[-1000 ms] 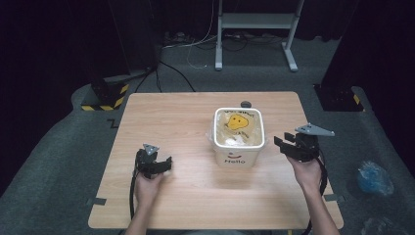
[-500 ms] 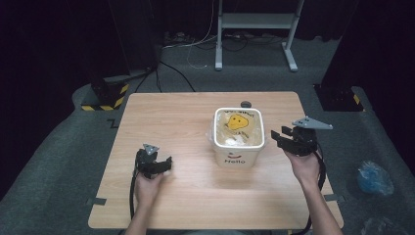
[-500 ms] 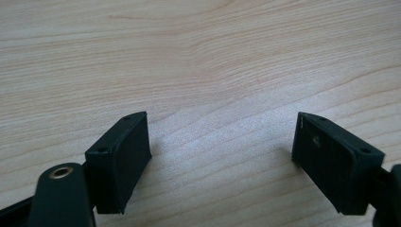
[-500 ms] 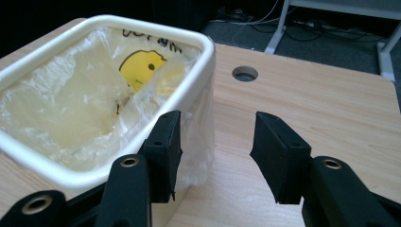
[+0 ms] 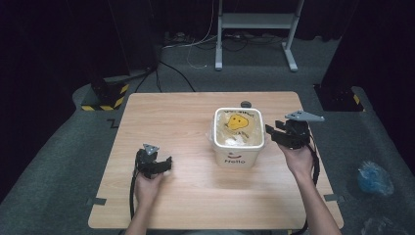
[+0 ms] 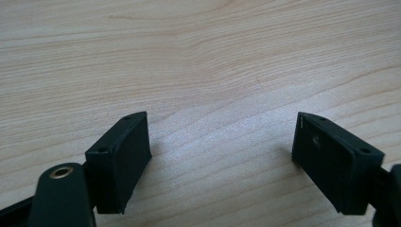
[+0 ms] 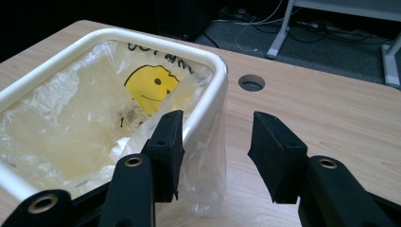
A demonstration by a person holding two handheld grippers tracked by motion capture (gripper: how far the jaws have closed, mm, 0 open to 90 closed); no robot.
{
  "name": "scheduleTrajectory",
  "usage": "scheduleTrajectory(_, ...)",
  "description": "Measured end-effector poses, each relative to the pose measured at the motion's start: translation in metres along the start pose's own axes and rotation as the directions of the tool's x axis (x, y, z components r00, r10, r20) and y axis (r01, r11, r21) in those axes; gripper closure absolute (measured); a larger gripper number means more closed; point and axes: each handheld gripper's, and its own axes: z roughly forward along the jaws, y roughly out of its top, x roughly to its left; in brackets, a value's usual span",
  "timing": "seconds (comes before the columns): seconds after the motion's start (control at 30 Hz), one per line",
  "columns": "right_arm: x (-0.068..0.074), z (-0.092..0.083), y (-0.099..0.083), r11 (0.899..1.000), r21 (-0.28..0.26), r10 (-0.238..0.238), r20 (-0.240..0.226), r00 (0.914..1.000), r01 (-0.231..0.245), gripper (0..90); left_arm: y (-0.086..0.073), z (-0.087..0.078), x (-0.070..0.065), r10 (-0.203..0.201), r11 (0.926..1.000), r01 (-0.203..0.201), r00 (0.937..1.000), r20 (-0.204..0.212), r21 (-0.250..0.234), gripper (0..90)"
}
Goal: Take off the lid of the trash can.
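Worktop (image 5: 161, 117) first: white bin (image 5: 239, 157) w/ clear plastic liner (image 7: 71, 137) sits right of centre. Right tool (image 5: 270, 132) is level w/ the bin's right rim, jaws half spread & astride it: one jaw inside over the liner, the other outside, nothing pinched yet; jaws have just been closing a little. Right hand is nearer by far. Left tool (image 6: 220, 156) rests well apart on bare wood, spread wide, empty.

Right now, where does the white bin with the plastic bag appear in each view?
High view: white bin stands right of the table's centre, beside the right gripper.
Left gripper view: only bare wood between the jaws, no bin.
Right gripper view: bin at left, rim between the jaws.
Shared landmark: yellow smiley face.
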Motion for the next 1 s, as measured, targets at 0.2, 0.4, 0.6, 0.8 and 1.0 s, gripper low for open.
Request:
scheduleTrajectory(0.2,0.002,0.006,0.007,1.0,0.003,-0.005,0.008,1.0,0.005,55.3,0.0,0.0,0.0,0.0,1.0,0.0,1.0,0.0,0.0,20.1)
scheduleTrajectory(0.4,0.002,0.01,0.011,1.0,0.014,-0.009,0.023,0.9997,0.009,57.9,0.0,0.0,0.0,0.0,1.0,0.0,1.0,0.0,0.0,20.2)
scheduleTrajectory(0.6,0.001,0.016,0.015,1.0,0.019,-0.016,0.033,0.9993,0.015,58.5,0.0,0.0,0.0,0.0,1.0,0.0,1.0,0.0,0.0,20.2)
scheduleTrajectory(0.8,0.001,0.021,0.02,1.0,0.021,-0.017,0.039,0.9991,0.016,59.1,0.0,0.0,0.0,0.0,1.0,0.0,1.0,0.0,0.0,20.2)
scheduleTrajectory(1.0,0.0,0.028,0.024,0.999,0.03,-0.024,0.041,0.9989,0.022,59.7,0.0,0.0,0.0,0.0,1.0,0.0,1.0,0.0,0.0,20.2)
